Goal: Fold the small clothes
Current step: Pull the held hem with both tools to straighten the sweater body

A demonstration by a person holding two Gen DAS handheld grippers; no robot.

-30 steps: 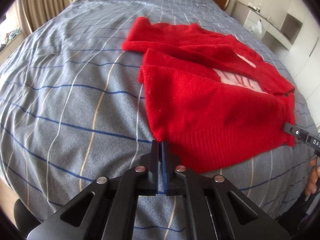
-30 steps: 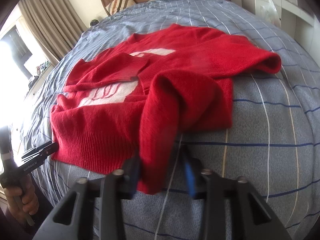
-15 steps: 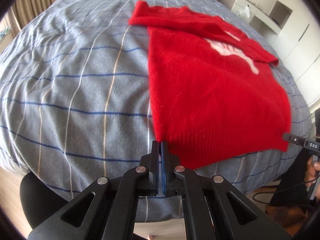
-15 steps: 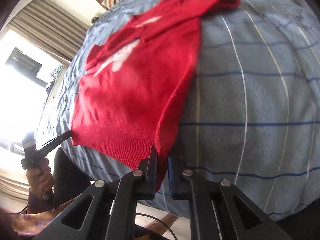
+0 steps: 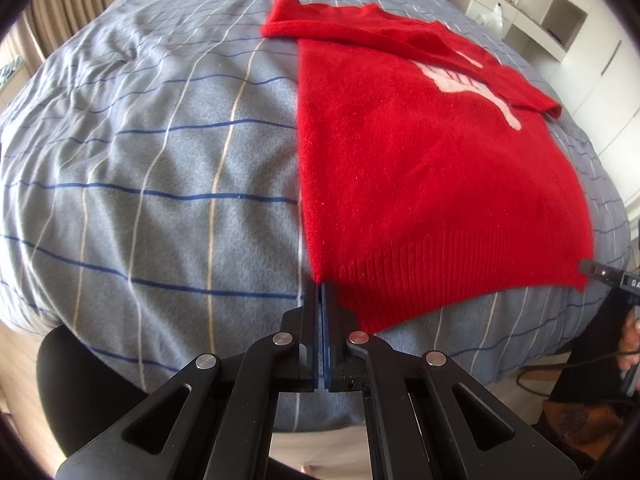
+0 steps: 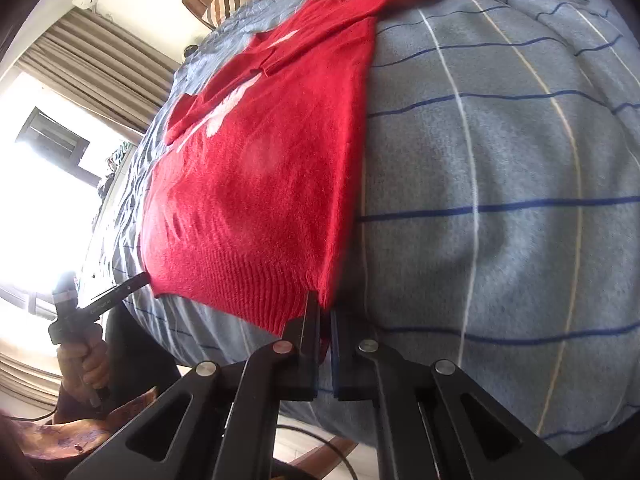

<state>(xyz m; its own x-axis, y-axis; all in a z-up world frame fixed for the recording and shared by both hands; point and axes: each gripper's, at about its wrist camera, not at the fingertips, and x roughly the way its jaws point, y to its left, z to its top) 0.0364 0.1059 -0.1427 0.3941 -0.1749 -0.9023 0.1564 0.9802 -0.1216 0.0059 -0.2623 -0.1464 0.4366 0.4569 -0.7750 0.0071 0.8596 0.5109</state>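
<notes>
Both grippers, left [image 5: 321, 286] and right [image 6: 325, 300], are clamped on the hem corners of the red sweater [image 5: 420, 168] stretched ahead over the checked bedspread [image 5: 160, 160]; pinched fabric is hidden between the fingers.

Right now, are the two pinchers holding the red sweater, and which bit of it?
Yes. The left gripper pinches one bottom corner of the red sweater at its ribbed hem, and the right gripper pinches the other bottom corner.
</notes>
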